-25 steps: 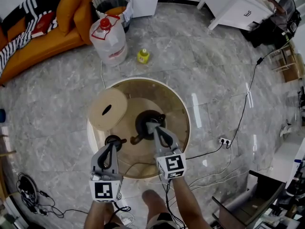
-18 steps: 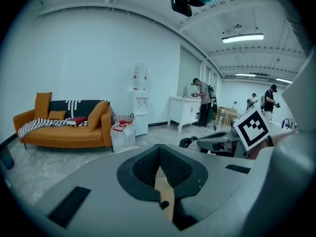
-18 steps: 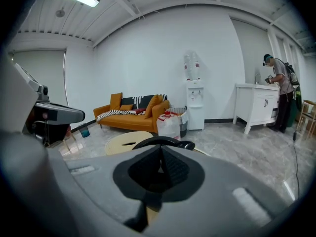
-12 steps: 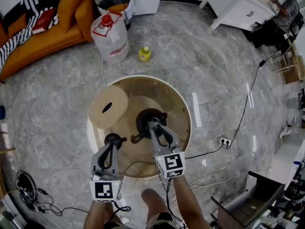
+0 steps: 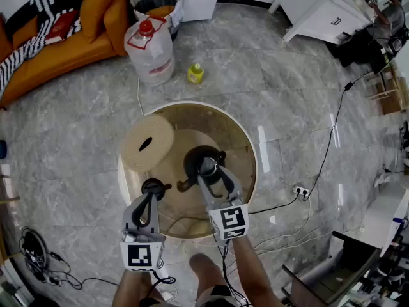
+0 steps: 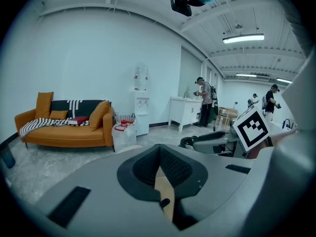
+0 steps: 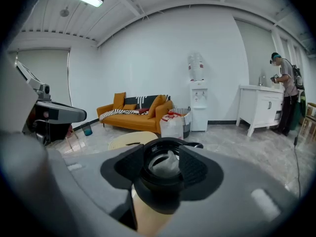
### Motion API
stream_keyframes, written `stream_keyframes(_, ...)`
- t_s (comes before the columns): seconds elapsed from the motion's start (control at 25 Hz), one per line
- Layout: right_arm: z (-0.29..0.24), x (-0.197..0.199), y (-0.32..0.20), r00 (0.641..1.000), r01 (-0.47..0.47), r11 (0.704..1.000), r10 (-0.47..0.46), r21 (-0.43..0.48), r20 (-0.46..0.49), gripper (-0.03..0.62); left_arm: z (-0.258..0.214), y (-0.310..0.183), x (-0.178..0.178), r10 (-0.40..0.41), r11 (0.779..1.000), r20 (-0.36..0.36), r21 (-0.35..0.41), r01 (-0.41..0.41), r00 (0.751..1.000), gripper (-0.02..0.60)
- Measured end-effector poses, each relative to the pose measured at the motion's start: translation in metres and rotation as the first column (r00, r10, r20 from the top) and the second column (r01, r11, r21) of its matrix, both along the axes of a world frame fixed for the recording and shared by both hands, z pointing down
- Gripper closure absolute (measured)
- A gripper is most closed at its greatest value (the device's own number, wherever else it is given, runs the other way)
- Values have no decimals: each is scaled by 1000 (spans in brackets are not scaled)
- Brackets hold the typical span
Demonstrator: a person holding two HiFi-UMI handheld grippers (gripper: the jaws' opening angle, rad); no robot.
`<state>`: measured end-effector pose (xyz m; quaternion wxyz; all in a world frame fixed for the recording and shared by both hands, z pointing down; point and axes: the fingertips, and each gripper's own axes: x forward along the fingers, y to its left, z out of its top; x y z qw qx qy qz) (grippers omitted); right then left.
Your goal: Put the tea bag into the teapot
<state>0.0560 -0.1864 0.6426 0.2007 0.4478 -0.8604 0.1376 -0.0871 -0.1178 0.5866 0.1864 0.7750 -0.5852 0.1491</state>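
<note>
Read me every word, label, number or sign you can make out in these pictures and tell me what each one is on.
Nothing here reads as words or numbers.
Water jug: red label, print too small to read.
Yellow bottle: any print too small to read.
Cubes on left gripper and right gripper, whose jaws have just been opening around the teapot: square black-and-white patterns, no letters.

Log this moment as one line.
right tongs: jaws just opened, either side of teapot | tea bag: inside teapot | left tongs: closed over black lid
</note>
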Motion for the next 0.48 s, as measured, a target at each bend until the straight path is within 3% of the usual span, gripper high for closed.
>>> stream_keyframes(0.48,-31,1,9,999,-33,999,33,20,15,375,-33,4,-5,23,999,10,38,-23,1000,566)
